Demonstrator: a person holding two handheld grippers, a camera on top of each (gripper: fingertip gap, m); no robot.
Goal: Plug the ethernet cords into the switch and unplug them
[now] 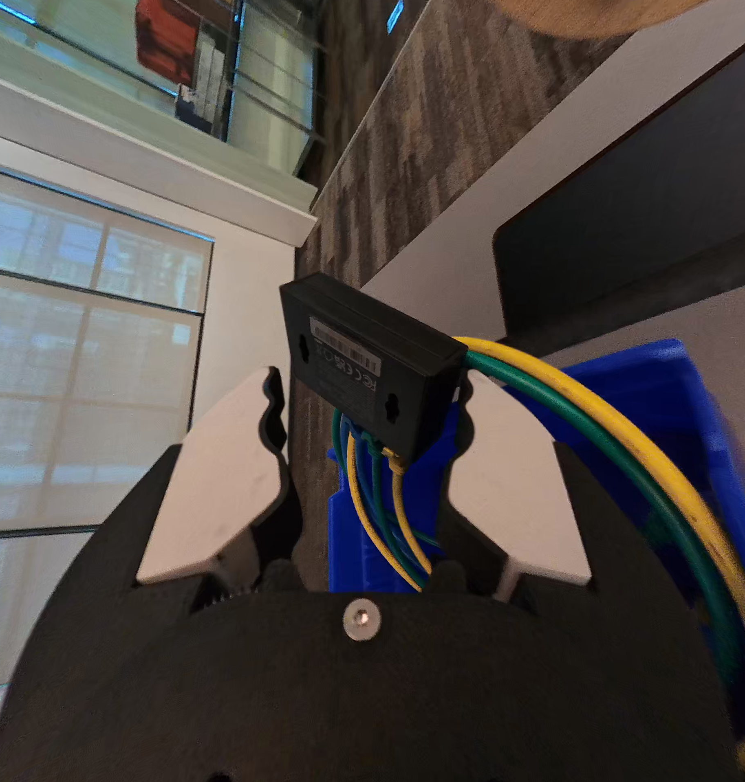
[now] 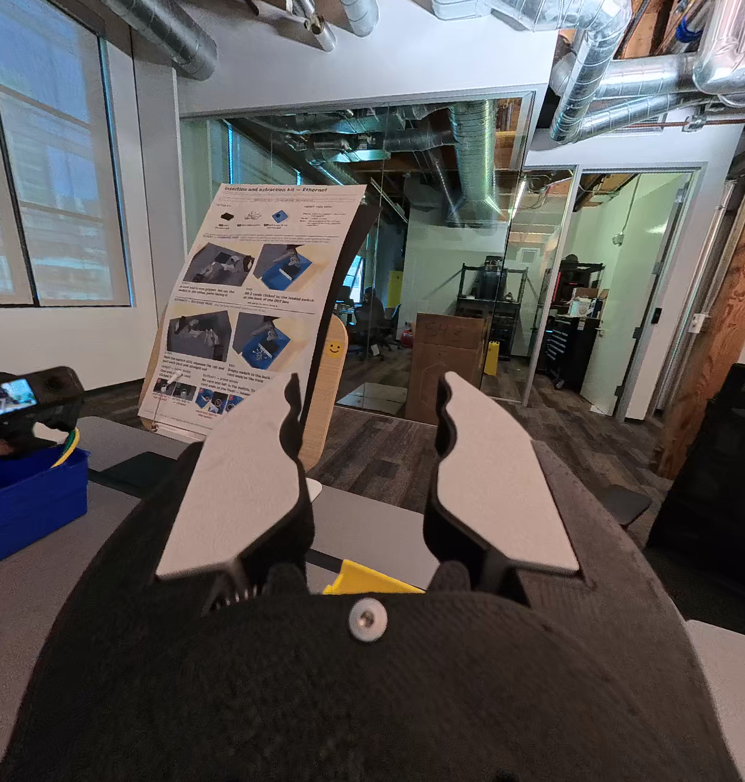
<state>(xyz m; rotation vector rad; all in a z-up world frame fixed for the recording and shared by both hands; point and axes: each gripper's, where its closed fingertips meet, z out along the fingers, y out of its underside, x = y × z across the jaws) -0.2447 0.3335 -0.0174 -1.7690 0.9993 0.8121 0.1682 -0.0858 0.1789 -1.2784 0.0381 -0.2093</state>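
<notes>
The black switch hangs in the air between the fingers of my left gripper, label side toward the camera. The jaws stand wide and press on its two short ends. Several ethernet cords, yellow, green and blue, are plugged into its near edge. A yellow cord and a green cord loop round its right end. The blue bin lies just beyond and beside the switch. My right gripper is open and empty, raised above the table. It sees the left gripper over the blue bin.
An instruction sheet on a wooden stand stands at the table's far edge. A yellow part lies under my right gripper. A grey mat covers part of the white table. Carpeted floor lies beyond. Some 60 cm of space lies between my two pairs of fingers.
</notes>
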